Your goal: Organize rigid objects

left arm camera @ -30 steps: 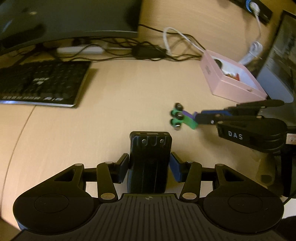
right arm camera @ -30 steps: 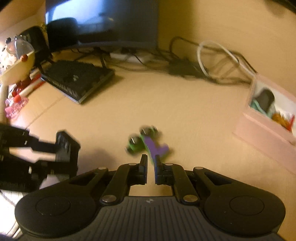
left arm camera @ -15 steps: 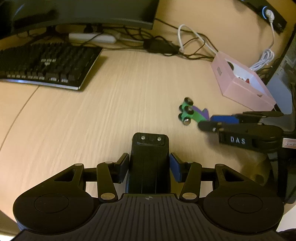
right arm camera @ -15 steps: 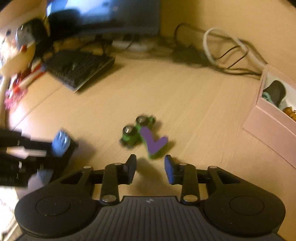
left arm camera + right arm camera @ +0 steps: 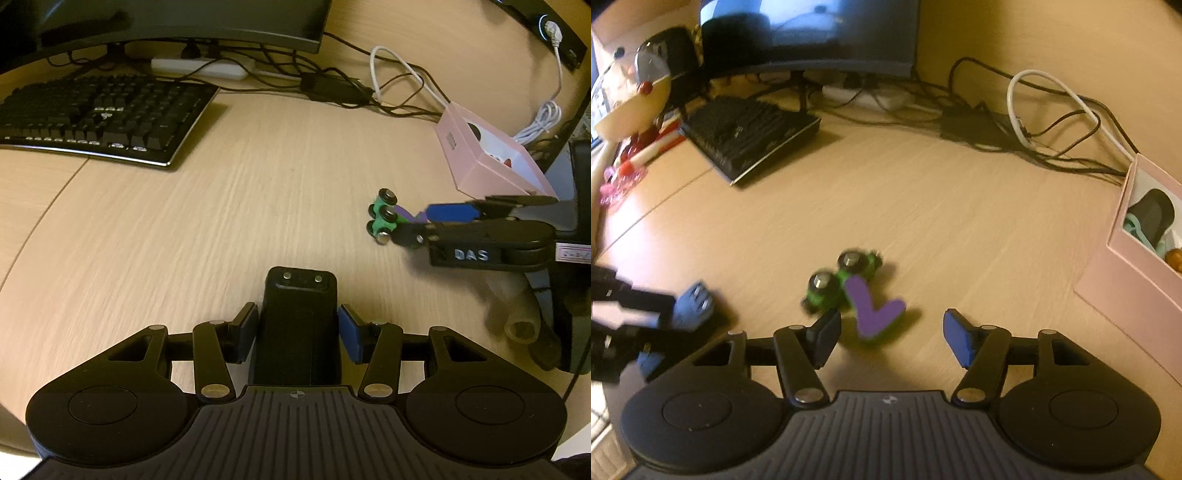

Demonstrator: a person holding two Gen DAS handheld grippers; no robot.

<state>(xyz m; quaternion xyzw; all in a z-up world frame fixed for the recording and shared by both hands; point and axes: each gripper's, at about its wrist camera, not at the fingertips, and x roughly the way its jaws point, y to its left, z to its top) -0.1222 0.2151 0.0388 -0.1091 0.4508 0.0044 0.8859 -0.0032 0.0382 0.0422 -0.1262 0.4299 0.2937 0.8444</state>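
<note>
Green-and-purple toy (image 5: 857, 291) on desk (image 5: 942, 221), between right gripper (image 5: 890, 334) opening jaws, untouched

R tool (image 5: 890, 334) jaws opening from shut, toy (image 5: 849, 284) now between, untouched

Toy: green wheeled piece (image 5: 846, 282) with silvery hubs and a purple L-shaped part, lying on its side on the wooden desk.
Black block (image 5: 297, 325): upright, narrow, two metal studs on top.
Pink box (image 5: 487, 158): open, small things inside, at the desk's edge.
</note>
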